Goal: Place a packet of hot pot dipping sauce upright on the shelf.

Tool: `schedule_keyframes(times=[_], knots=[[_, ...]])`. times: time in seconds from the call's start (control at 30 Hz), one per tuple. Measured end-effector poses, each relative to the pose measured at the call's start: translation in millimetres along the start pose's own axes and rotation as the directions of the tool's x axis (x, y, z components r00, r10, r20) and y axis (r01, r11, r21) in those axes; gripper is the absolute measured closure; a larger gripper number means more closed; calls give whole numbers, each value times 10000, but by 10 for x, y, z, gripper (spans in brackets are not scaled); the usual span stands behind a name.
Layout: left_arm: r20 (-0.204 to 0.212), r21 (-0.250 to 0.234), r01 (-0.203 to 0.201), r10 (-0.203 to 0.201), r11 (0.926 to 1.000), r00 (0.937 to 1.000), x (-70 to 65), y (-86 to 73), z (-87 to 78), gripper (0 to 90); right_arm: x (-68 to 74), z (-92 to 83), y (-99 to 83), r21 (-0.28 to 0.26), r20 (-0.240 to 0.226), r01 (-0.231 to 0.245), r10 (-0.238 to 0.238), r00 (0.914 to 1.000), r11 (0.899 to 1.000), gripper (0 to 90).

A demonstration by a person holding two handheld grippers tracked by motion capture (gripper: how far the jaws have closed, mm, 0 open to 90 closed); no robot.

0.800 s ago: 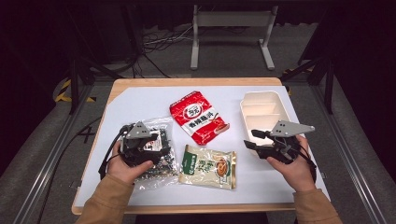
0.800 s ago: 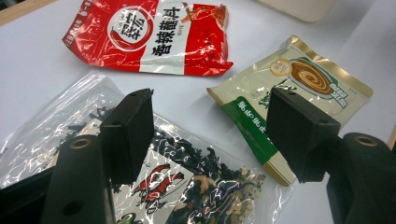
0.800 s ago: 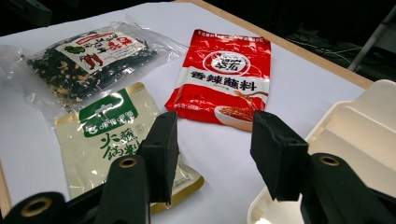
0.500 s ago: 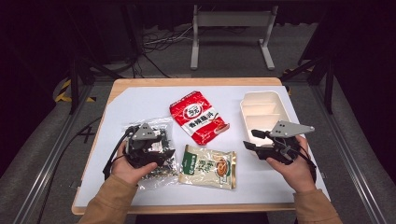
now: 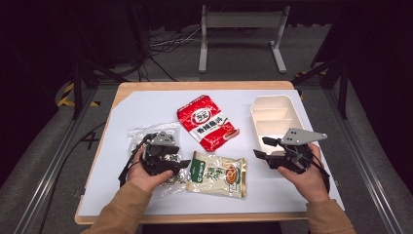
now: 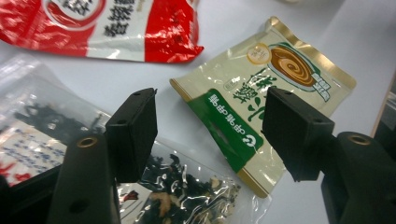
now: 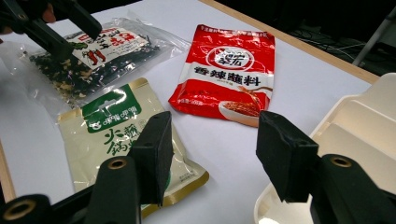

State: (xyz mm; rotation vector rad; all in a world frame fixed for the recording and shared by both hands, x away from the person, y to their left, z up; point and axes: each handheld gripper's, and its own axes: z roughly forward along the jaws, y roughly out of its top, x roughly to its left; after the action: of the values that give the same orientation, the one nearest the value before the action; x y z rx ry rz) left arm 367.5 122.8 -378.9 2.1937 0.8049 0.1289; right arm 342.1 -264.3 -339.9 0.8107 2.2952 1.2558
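A clear bag of dark dried spices lies at the table's left, and my left gripper hovers open over its near right corner. In the left gripper view the jaws frame the gap between that bag and a beige-and-green packet, with nothing between them. A red packet lies in the middle, farther back. My right gripper is held open at the right, pointing left, empty. Its own view has the jaws over the table between the green packet and the red one.
A white divided tray stands at the right, just behind my right gripper, its compartments bare. The white tabletop has a wooden edge at the front. Dark floor, cables and a metal stand lie beyond the table.
My left gripper has shifted a little to the right over the clear bag and turned toward the green packet. The right gripper has stayed put.
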Motion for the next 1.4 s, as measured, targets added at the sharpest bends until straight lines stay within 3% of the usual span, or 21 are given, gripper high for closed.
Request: schedule_keyframes(times=[0.3,0.47,0.67,1.03,1.27,1.4], knots=[[293,586,322,-340,9978,9990,36,-60,231,381,26,60,-11,129,-181,130,-128,9998,9998,454],[748,977,564,-639,9936,9952,58,-89,374,380,25,60,-26,133,-208,113,-110,9997,9998,451],[935,1431,626,-765,9877,9927,67,-93,484,358,38,61,-33,177,-270,117,-112,9996,9998,448],[1087,1960,390,-612,9798,9922,30,-102,577,392,50,86,-50,260,-324,133,-125,9994,9996,441],[1603,2390,266,-665,9707,9848,-9,-100,607,503,51,109,-63,383,-350,142,-129,9993,9992,433],[1801,2513,78,-547,9679,9821,-61,-92,628,503,56,120,-63,373,-372,194,-180,9991,9991,429]])
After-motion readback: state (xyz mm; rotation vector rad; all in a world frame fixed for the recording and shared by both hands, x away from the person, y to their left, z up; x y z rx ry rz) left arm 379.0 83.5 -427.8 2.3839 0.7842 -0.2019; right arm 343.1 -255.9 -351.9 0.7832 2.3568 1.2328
